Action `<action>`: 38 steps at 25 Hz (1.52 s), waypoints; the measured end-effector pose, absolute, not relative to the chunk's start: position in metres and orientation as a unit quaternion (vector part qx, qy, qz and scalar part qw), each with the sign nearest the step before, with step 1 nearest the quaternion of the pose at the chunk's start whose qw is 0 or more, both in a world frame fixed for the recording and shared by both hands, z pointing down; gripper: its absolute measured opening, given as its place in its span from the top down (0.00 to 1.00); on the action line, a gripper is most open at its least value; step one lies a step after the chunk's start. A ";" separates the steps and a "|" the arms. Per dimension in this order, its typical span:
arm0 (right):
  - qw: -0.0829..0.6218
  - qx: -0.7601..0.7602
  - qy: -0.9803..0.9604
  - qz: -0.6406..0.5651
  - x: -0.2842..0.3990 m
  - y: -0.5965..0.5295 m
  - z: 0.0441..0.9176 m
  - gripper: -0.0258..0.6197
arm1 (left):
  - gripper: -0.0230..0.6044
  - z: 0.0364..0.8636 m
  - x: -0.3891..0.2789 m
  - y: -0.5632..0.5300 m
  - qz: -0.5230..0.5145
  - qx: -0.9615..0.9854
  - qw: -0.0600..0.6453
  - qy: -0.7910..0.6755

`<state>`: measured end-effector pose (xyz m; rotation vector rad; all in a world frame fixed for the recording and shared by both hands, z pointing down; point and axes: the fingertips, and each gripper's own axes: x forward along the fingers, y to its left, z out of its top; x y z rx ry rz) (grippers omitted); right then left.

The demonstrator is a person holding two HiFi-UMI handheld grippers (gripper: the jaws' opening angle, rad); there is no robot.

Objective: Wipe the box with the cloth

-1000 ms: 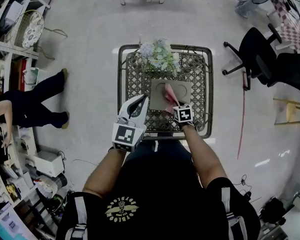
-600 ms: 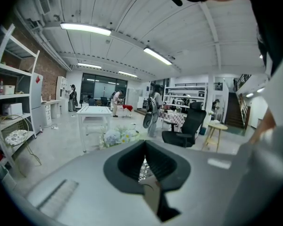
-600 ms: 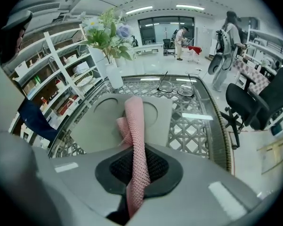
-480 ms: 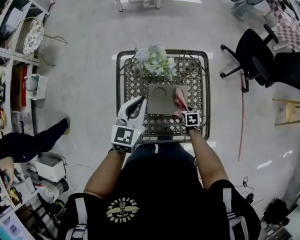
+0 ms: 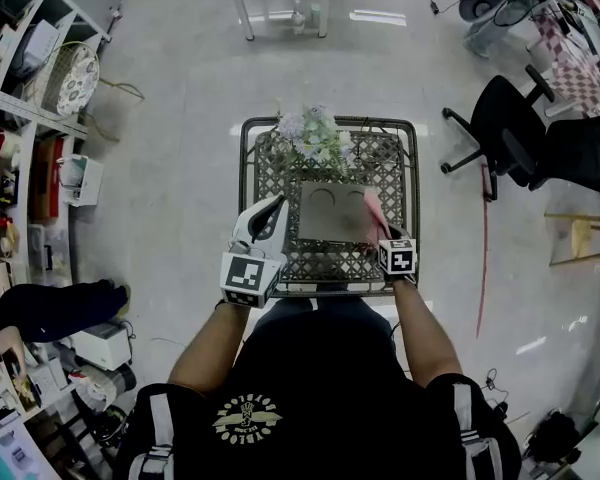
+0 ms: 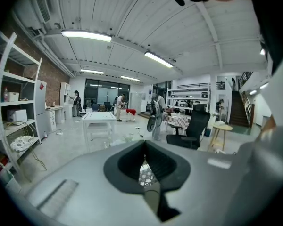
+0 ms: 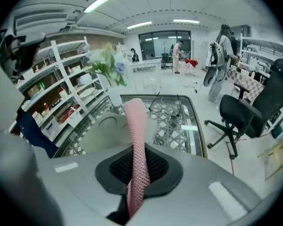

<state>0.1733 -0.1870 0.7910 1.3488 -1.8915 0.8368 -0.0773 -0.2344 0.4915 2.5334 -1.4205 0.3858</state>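
A flat grey-brown box (image 5: 330, 211) with two round hollows lies on the lattice-top table (image 5: 270, 168). My right gripper (image 5: 383, 234) is at the box's right edge, shut on a pink cloth (image 5: 375, 211) that stands up from its jaws over that edge. In the right gripper view the cloth (image 7: 136, 140) rises between the jaws of the right gripper (image 7: 137, 167), with the box (image 7: 106, 134) ahead to the left. My left gripper (image 5: 273, 208) hovers by the box's left side, apart from it. In its own view the left gripper (image 6: 145, 166) is shut and holds nothing.
A vase of flowers (image 5: 315, 133) stands at the table's far edge, behind the box. A pair of glasses (image 7: 165, 108) lies on the lattice beyond it. Black office chairs (image 5: 510, 118) stand to the right, shelves (image 5: 30, 98) to the left. A person's leg (image 5: 55, 306) shows low left.
My right gripper has carried the pink cloth from the middle of the box to its right edge. The left gripper has barely moved. The person at the left has moved off.
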 end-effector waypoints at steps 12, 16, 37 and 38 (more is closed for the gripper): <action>0.161 0.561 -0.792 0.181 0.177 -0.198 0.584 0.93 | 0.96 0.423 -0.092 -0.230 0.077 0.863 0.073 -0.493; 0.103 0.579 -0.800 0.120 0.183 -0.198 0.502 0.93 | 0.96 0.386 -0.101 -0.226 0.046 0.862 0.050 -0.502; 0.033 0.617 -0.786 0.003 0.176 -0.161 0.368 0.93 | 0.96 0.331 -0.117 -0.203 0.015 0.872 -0.013 -0.490; 0.034 0.618 -0.785 0.002 0.176 -0.160 0.368 0.93 | 0.96 0.331 -0.117 -0.203 0.014 0.872 -0.015 -0.489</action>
